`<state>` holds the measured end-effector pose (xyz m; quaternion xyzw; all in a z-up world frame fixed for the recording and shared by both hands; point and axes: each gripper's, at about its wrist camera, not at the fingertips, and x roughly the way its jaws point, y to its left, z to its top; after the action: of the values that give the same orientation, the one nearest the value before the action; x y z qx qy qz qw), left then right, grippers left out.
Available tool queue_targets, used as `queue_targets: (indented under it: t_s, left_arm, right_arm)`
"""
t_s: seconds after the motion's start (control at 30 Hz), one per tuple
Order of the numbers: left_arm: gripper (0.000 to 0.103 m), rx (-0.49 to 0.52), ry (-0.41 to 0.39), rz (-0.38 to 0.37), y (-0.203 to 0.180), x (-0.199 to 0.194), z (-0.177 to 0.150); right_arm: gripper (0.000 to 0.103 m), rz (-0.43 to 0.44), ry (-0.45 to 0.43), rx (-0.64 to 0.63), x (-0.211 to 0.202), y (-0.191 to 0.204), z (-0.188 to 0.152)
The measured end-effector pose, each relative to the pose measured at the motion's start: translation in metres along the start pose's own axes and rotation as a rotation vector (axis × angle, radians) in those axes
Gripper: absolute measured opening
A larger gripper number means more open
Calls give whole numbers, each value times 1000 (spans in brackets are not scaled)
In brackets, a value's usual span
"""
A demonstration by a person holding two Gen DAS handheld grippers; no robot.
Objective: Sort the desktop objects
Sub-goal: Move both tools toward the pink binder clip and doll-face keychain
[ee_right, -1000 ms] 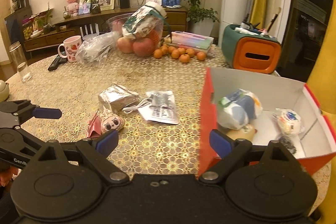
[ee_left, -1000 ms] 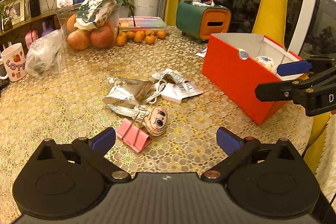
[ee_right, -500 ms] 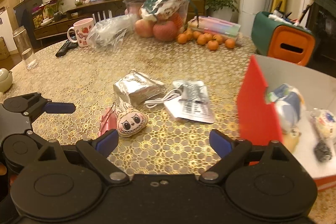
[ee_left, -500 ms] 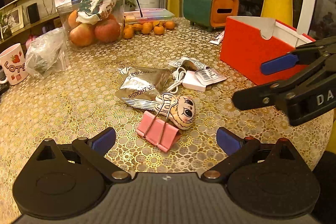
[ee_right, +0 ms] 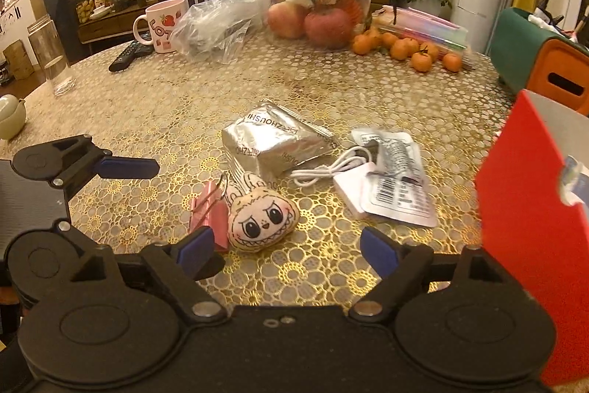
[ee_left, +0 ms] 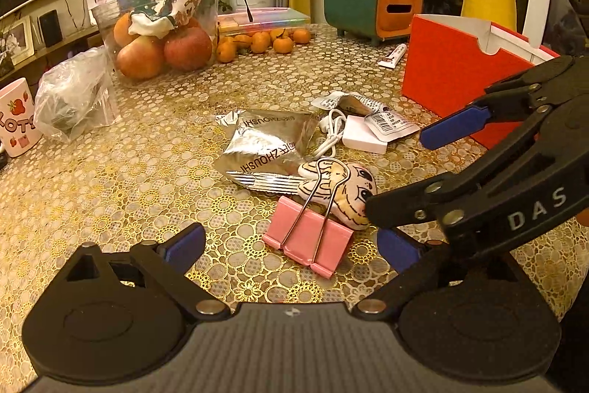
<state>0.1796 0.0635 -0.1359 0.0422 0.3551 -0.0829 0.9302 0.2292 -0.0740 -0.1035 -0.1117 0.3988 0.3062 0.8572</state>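
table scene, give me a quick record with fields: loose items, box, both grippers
loose items: pink binder clip, plush face toy, silver foil packet, white charger with cable, labelled clear packet
layout: clip touches toy; foil packet just behind them
box: red box at right edge
left gripper: jaws open, empty, clip between its tips
right gripper: jaws wide but have just been closing, empty, toy ahead
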Motion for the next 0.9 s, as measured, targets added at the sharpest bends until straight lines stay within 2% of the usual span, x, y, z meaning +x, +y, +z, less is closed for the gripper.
queue_targets:
  t_s: [0.07, 0.2, 0.33, 0.47, 0.63, 0.7, 0.9]
  left_arm:
    - [96, 2, 1, 1, 1, 2, 0]
    - [85, -5, 13, -8, 4, 7, -1]
    - [83, -18, 15, -27, 6, 10, -2]
    - [77, -2, 11, -44, 4, 12, -3]
    - [67, 23, -3, -62, 2, 13, -1]
    - [58, 31, -9, -68, 0, 13, -1]
    - [57, 26, -10, -58, -2, 13, -1]
  right_arm:
    - [85, 1, 9, -2, 6, 1, 2]
    - [79, 11, 27, 2, 15, 2, 5]
    - [74, 14, 38, 10, 23, 2, 7]
    - [73, 14, 57, 28, 32, -2, 7]
    - [64, 8, 57, 50, 37, -6, 6]
    - [59, 4, 53, 50, 37, -6, 6]
    - [48, -10, 43, 54, 37, -8, 6]
